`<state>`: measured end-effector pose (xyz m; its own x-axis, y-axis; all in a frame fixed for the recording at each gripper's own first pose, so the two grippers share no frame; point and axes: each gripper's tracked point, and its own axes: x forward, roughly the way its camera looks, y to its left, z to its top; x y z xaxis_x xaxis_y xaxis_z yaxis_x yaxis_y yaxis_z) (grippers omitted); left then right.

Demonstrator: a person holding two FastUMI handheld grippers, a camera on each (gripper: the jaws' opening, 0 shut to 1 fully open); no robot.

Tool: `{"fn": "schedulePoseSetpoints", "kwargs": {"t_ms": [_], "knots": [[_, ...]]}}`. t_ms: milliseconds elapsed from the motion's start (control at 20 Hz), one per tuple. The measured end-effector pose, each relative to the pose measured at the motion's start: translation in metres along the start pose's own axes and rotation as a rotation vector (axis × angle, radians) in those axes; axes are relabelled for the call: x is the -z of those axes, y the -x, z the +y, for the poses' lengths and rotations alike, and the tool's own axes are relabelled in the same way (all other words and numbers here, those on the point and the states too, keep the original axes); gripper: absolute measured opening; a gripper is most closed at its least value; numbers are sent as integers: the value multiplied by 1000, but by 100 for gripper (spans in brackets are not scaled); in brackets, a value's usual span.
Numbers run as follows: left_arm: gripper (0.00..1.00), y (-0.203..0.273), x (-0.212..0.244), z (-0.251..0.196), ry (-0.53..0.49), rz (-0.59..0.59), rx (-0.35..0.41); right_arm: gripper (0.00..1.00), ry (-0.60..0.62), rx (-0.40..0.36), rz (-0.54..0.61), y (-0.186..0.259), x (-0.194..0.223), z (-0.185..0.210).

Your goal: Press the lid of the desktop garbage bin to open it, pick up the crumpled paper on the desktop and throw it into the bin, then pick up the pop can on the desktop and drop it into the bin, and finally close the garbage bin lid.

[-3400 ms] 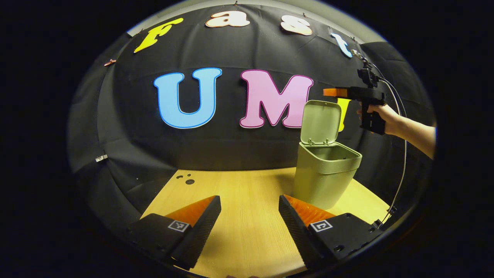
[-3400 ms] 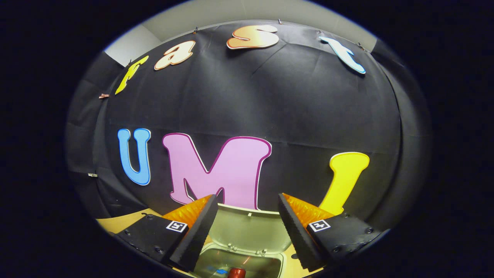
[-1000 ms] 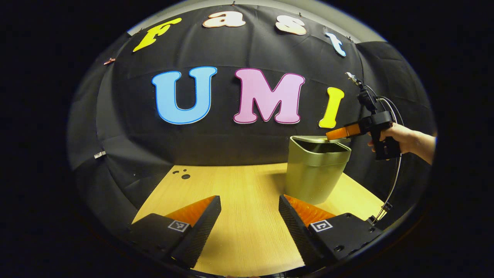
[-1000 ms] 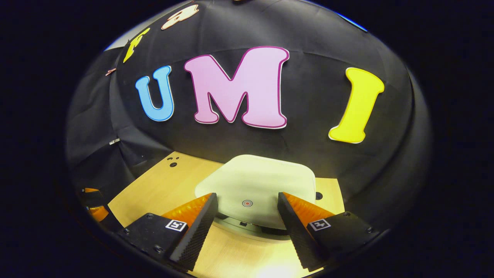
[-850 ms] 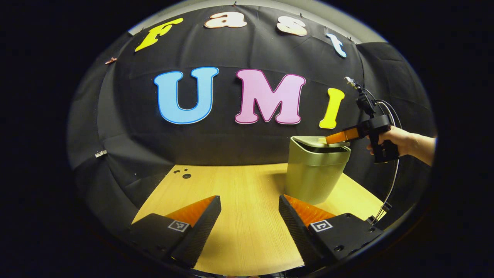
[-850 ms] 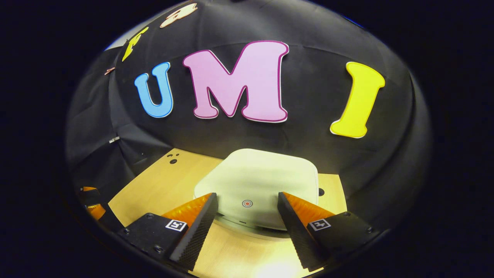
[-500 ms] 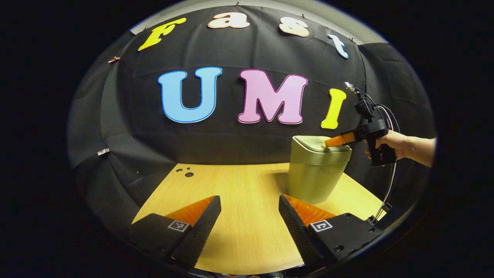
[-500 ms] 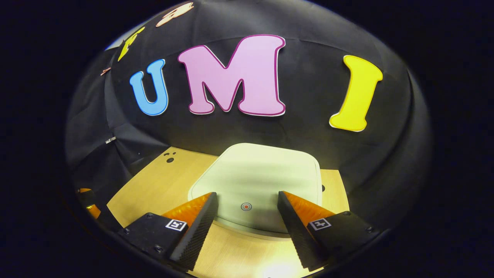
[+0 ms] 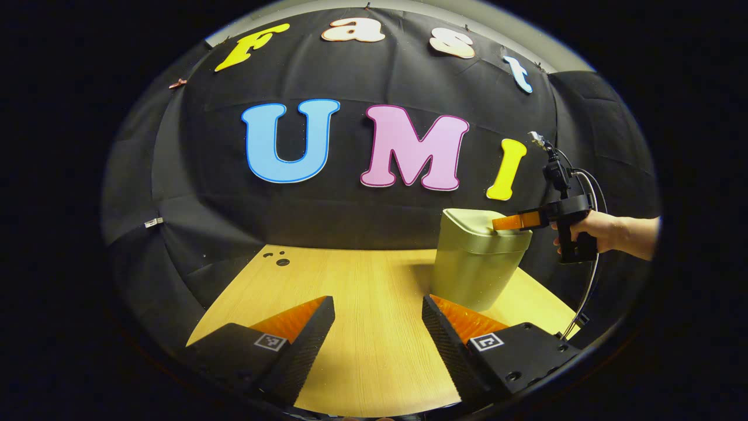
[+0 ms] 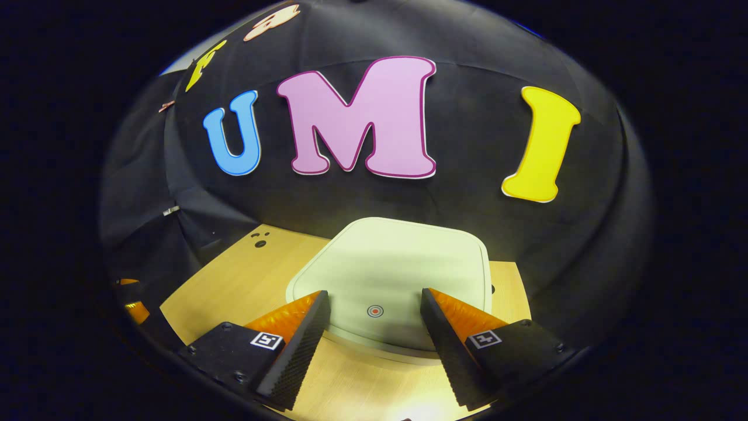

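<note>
The green desktop bin [image 9: 476,266] stands at the right of the wooden table [image 9: 362,304], its lid [image 10: 392,269] lying flat and closed. A small red ring mark [image 10: 375,311] sits near the lid's front edge. My right gripper [image 10: 374,301] is open, its fingertips [image 10: 318,304] resting over the front of the lid on either side of the mark. In the left gripper view the right gripper [image 9: 507,221], held by a hand [image 9: 596,228], touches the lid's near edge. My left gripper [image 9: 377,304] hovers open over bare table, left of the bin.
Small dark holes [image 9: 279,259] mark the table's far left corner. A cable [image 9: 590,286] hangs from the right gripper down past the table's right edge. The black cloth wall closes in behind the bin.
The lid stood upright 3.4 s ago. The right gripper pushed it down. Over the last second it went from nearly closed to flat, and the gripper sank with it. The left gripper barely moved.
</note>
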<state>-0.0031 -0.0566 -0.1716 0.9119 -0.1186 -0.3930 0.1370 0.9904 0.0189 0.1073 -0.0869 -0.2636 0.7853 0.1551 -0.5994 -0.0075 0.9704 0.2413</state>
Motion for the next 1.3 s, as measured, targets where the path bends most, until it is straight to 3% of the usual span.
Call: {"fn": "schedulePoseSetpoints", "kwargs": {"t_ms": [150, 800, 1300], "knots": [[98, -1, -1, -1, -10, -1, 8, 98, 7, 21, -54, 6, -14, -1], [98, -14, -11, -16, -13, -18, 67, 98, 44, -26, -208, 72, -30, 38], [95, -31, -25, -35, -2, -61, 112, 98, -4, -47, -274, 115, -2, 59]]}}
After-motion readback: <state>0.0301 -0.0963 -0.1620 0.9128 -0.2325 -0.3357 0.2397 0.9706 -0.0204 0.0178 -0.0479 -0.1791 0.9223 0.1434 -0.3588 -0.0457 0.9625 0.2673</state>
